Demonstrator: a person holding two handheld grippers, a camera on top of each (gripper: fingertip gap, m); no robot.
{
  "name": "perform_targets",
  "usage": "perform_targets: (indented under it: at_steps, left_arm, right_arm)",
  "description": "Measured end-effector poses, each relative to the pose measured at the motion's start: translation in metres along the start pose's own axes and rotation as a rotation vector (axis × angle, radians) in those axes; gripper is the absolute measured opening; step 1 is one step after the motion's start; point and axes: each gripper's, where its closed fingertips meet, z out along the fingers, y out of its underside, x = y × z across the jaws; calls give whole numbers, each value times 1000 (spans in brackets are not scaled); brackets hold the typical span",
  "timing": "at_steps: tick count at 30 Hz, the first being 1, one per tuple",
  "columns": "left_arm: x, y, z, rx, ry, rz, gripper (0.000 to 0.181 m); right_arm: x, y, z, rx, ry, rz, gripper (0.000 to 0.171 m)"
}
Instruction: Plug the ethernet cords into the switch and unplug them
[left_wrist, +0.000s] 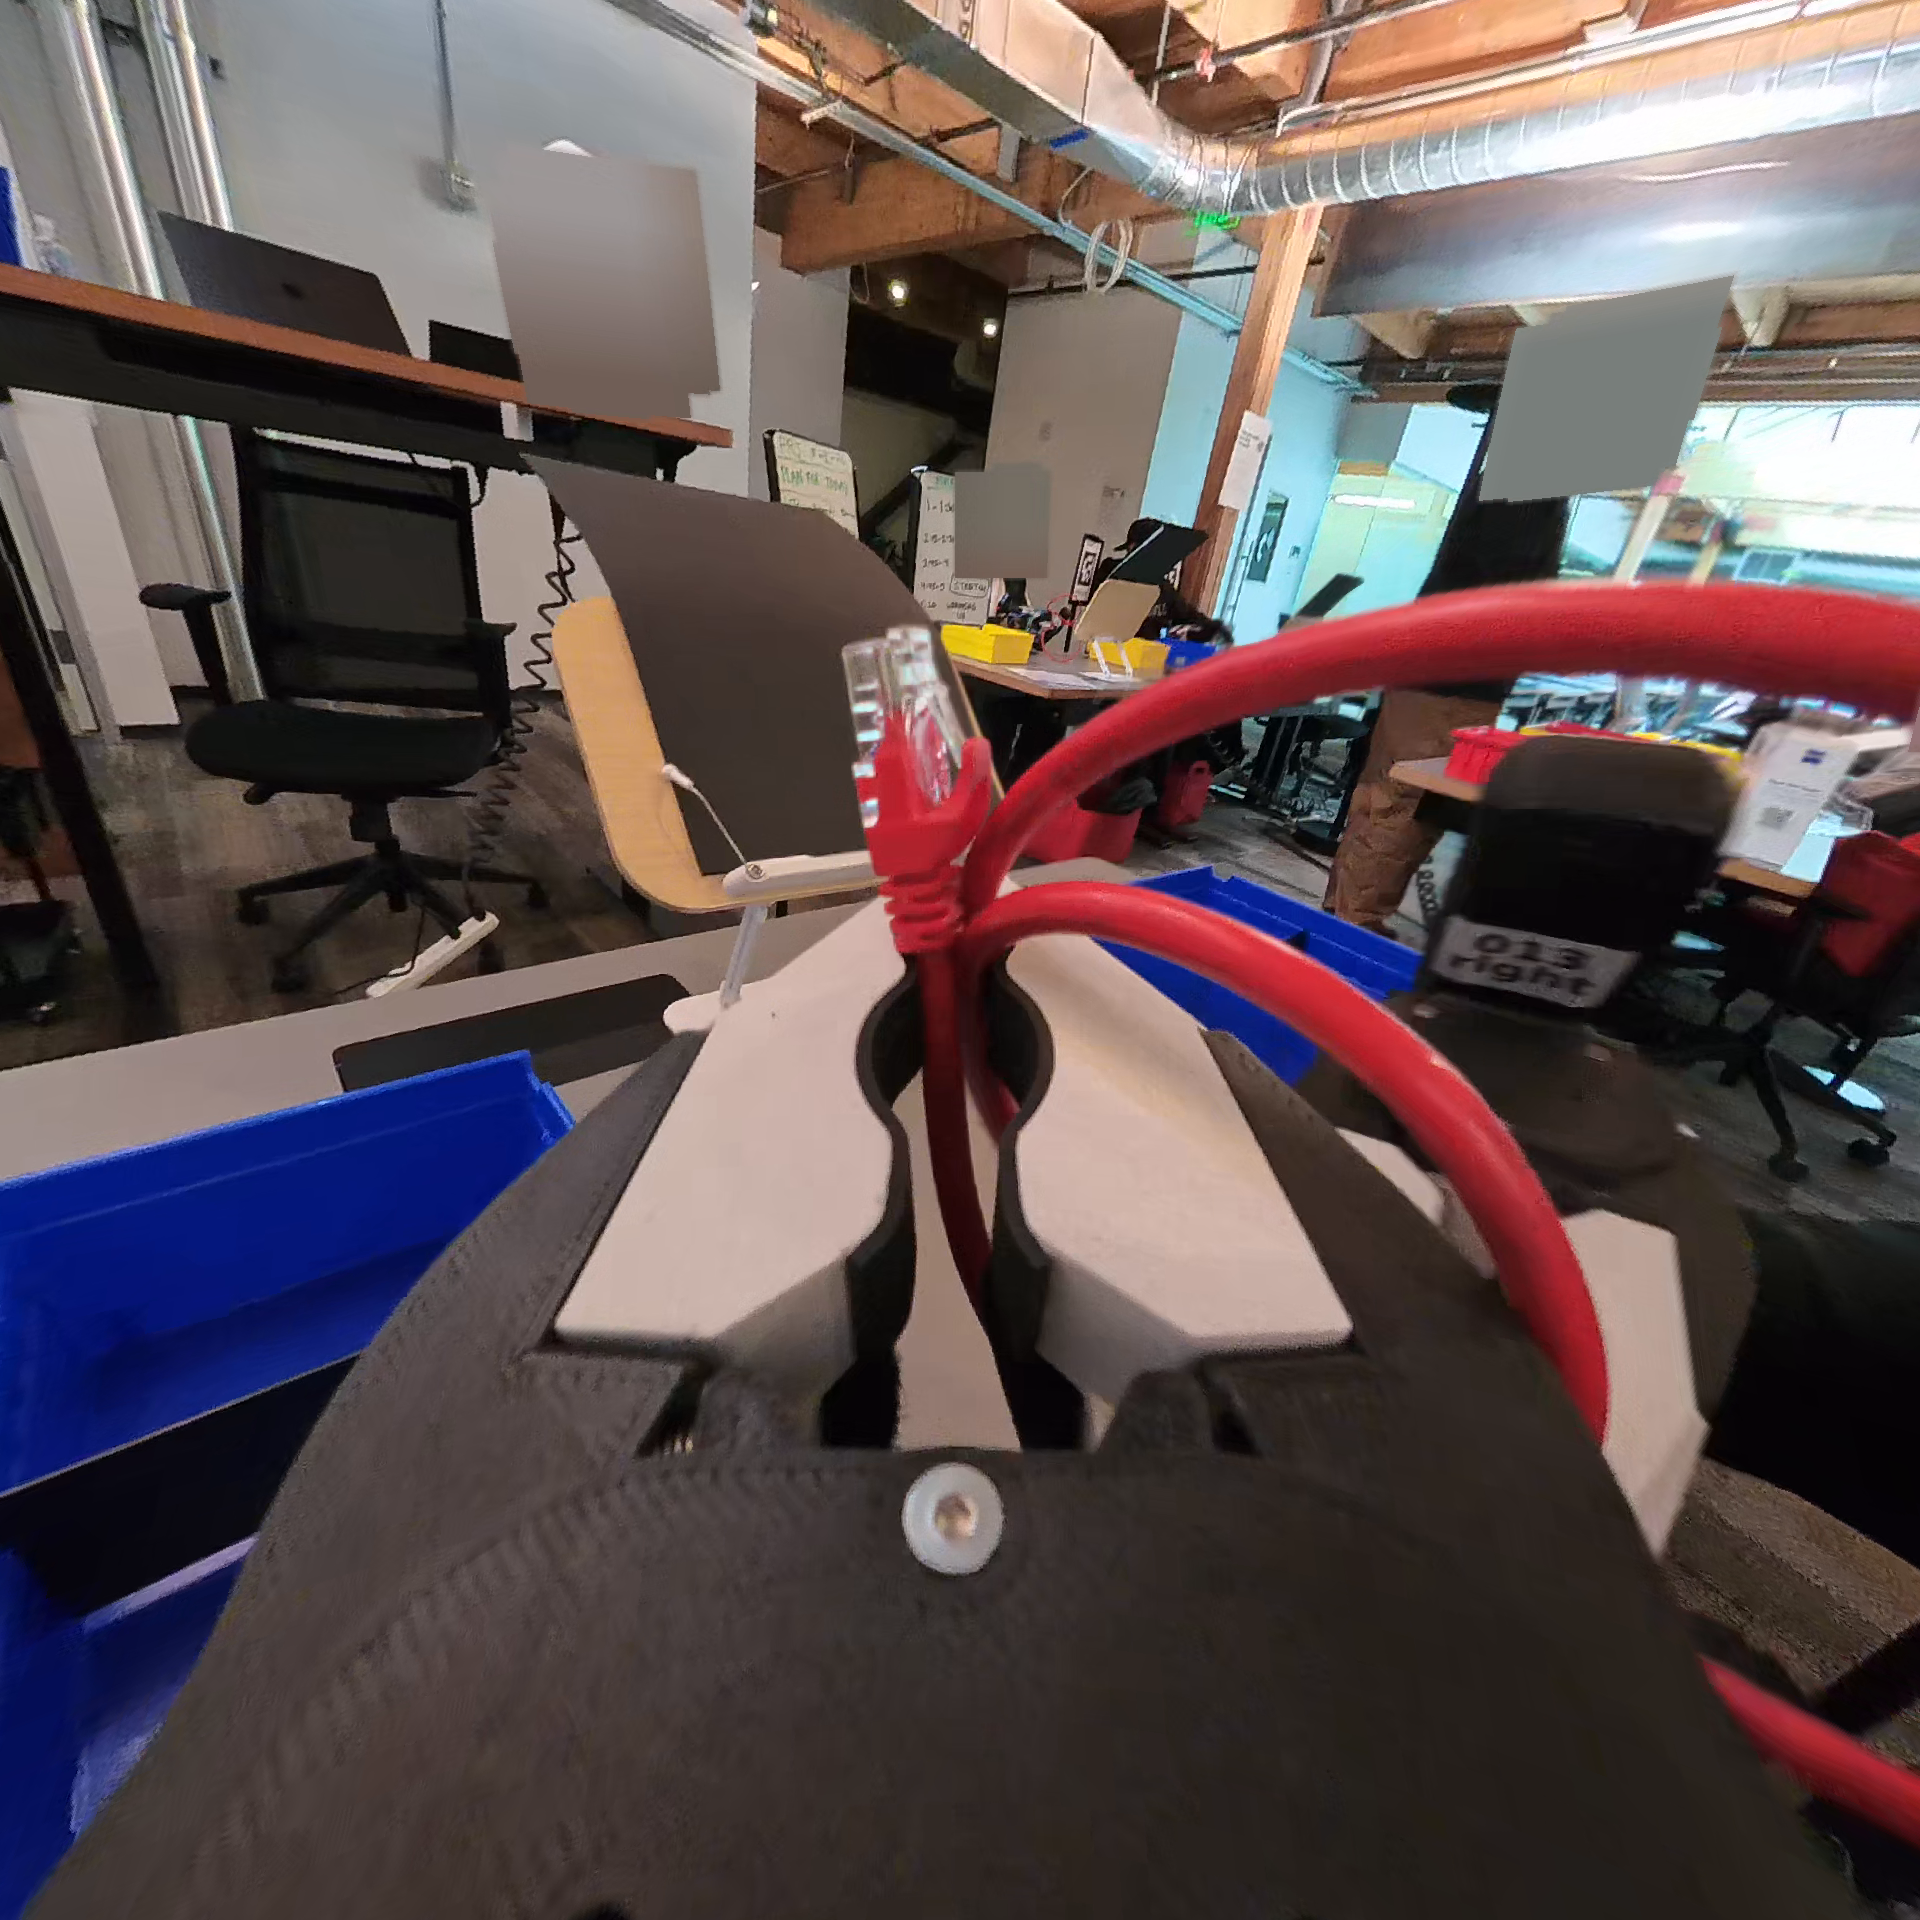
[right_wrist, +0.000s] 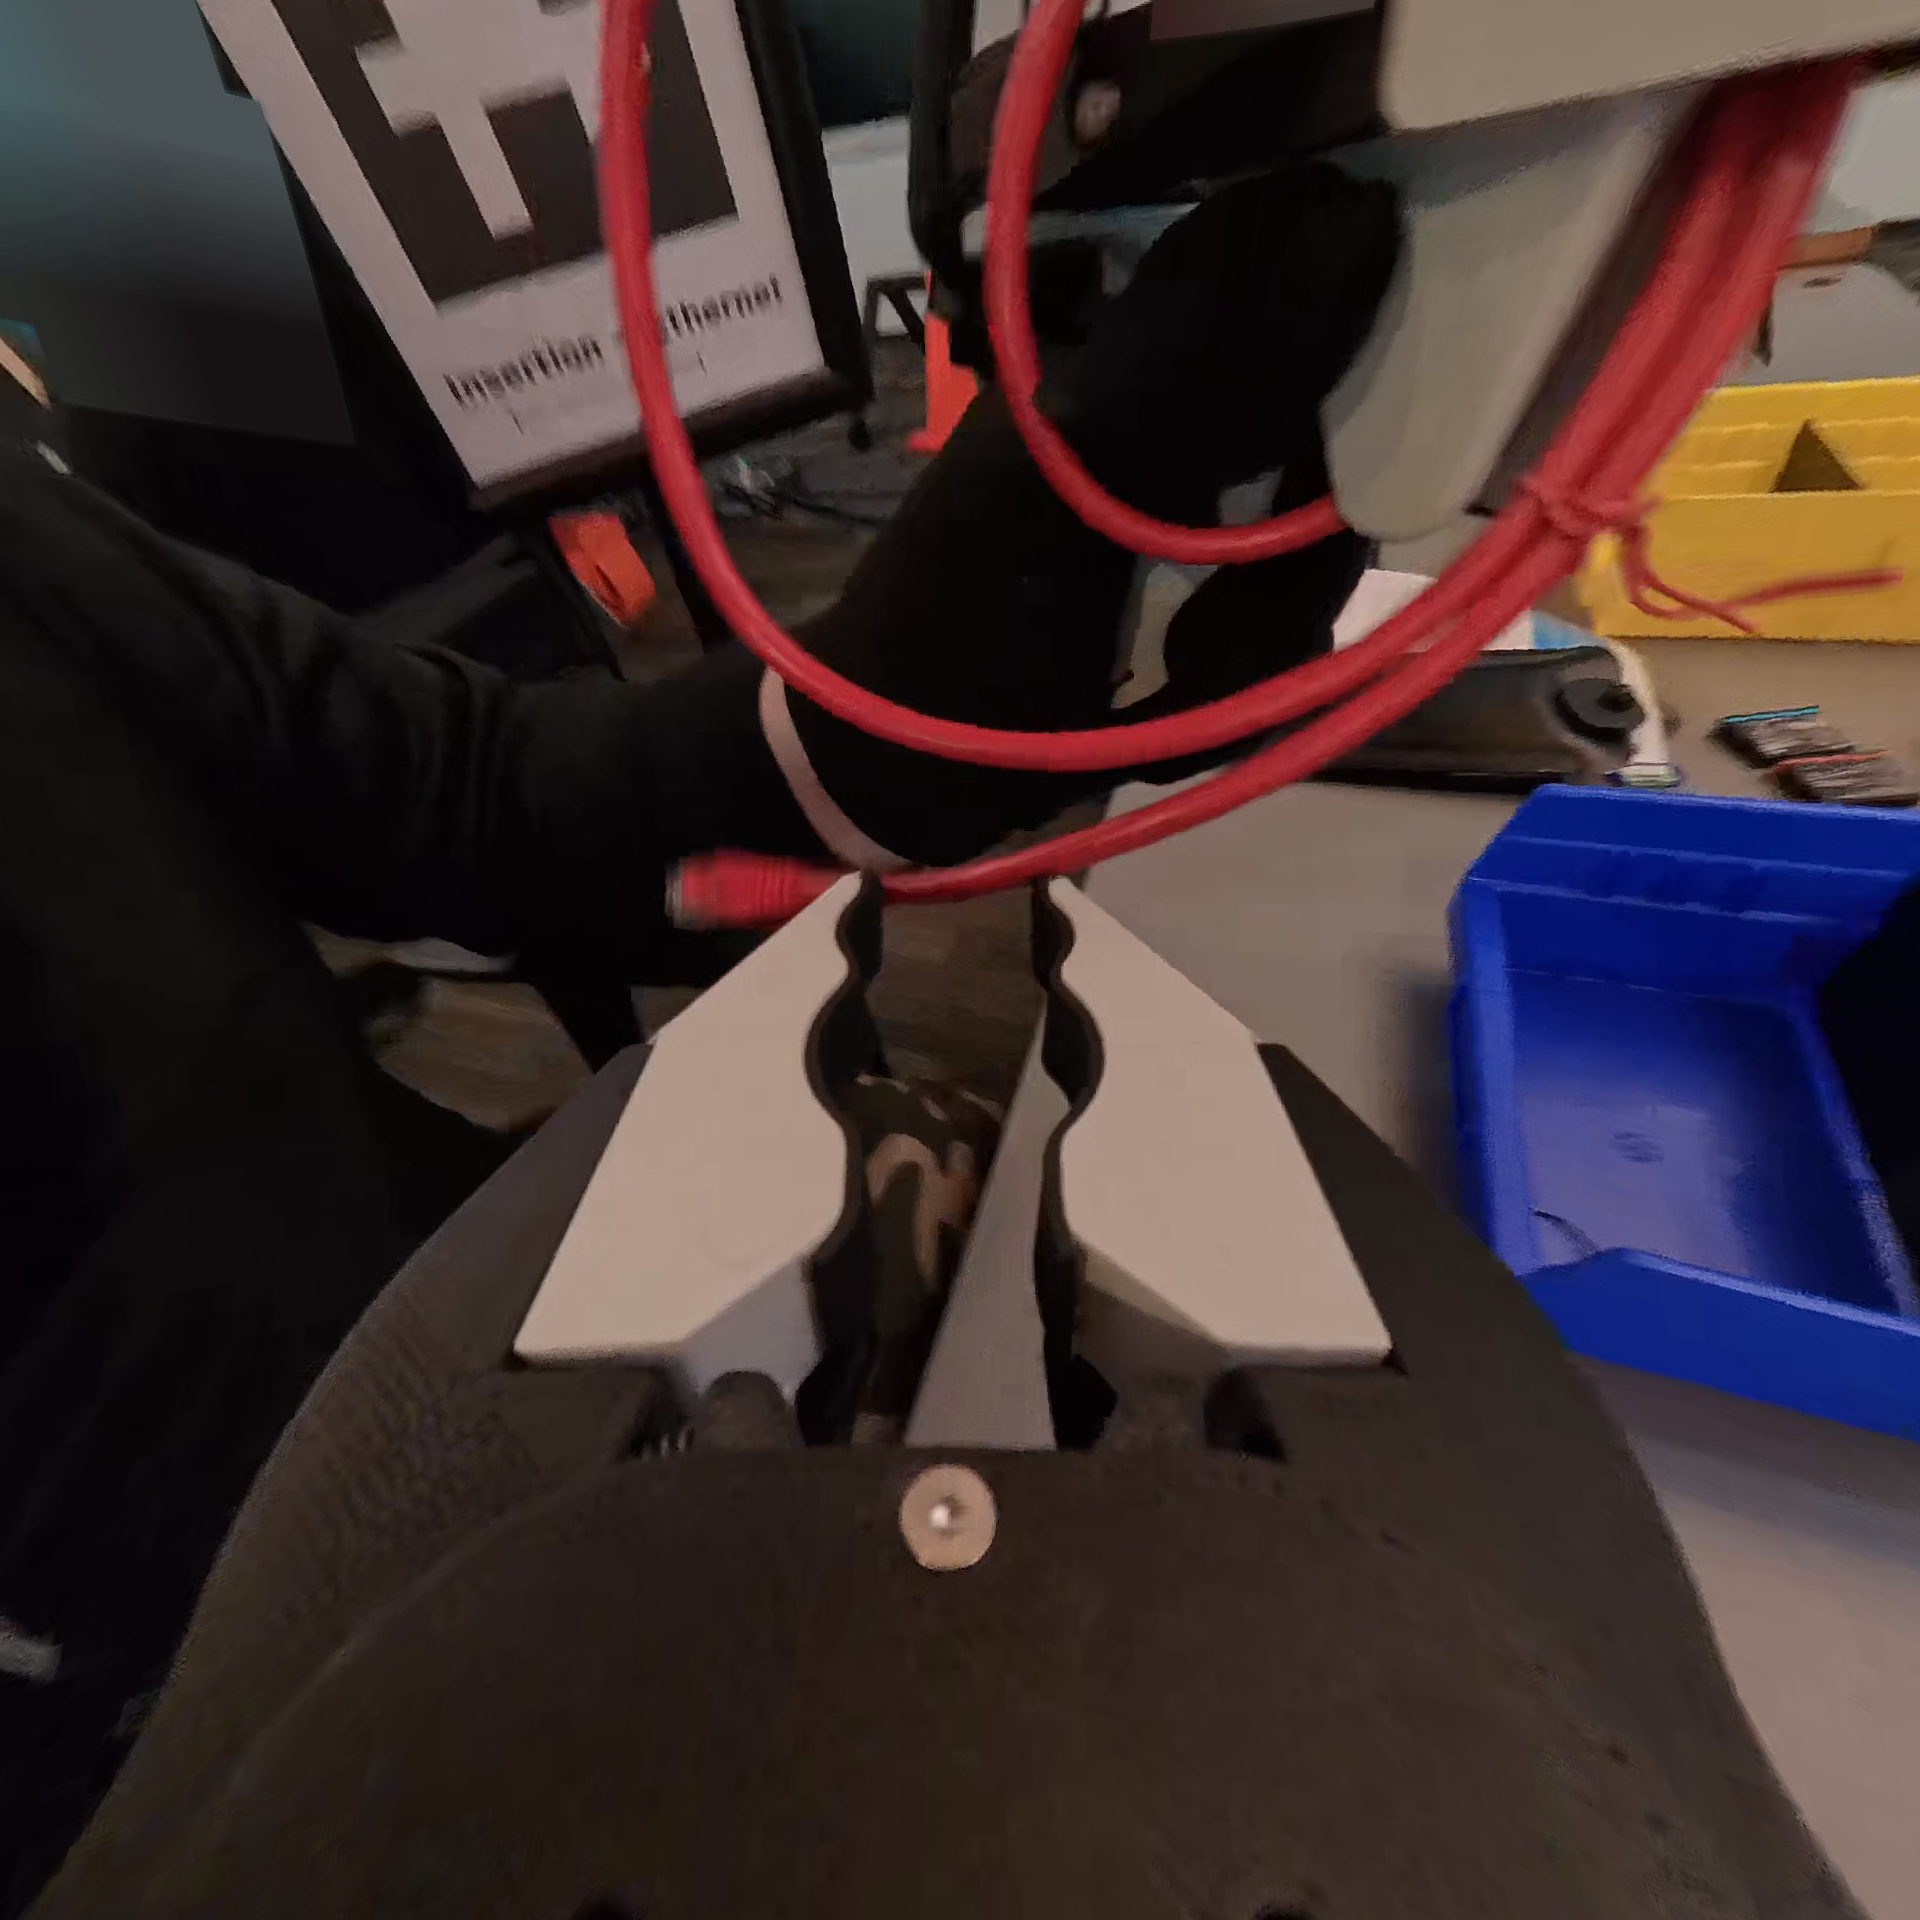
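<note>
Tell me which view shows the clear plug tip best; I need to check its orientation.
Left wrist view: the clear plug stands sharp above the left hand-held gripper. The right wrist view shows only a blurred red connector.

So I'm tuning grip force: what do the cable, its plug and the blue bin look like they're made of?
Red cable: smooth, slightly glossy jacket, probably soft plastic or rubber; it bends in loops. Plug: clear hard plastic with see-through walls, above a ribbed red boot that looks rubbery. Blue bin: rigid moulded plastic with a mild sheen. The left tool is shut on the cable.
</note>
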Motion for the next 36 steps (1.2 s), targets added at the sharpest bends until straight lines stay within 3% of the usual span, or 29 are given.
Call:
perform_targets:
  at_steps: [1, 4, 8, 14, 15, 20, 27, 31, 36]
  left_arm:
    - [-3, 3, 1, -11, -12, -2, 1]
    - [-6, 10, 3, -28, -18, -14, 2]
    - [-13, 23, 8, -106, -91, 66, 2]
    - [4, 43, 24, -211, -140, 187, 2]
    - [3, 46, 25, -227, -156, 201, 2]
    - [-2, 57, 27, -273, -191, 201, 2]
    - [-16, 70, 26, -362, -309, 256, 2]
    - [-12, 78, 31, -386, -303, 289, 2]
    - [3, 81, 36, -369, -173, 209, 7]
  right_arm:
    - [-3, 2, 2, -22, 8, -53, 19]
    - [-1, 10, 3, -122, 84, -184, 21]
    - [-3, -22, -20, -5, 127, -232, 18]
    - [-3, -40, -17, 148, 94, -152, 82]
    - [-3, -40, -17, 163, 93, -148, 84]
    - [-9, -56, -25, 292, 37, -118, 69]
    - [-4, -38, -10, 296, -59, 41, 73]
    - [5, -37, -14, 360, -79, 98, 44]
    - [-2, -36, -25, 384, -165, 76, 29]
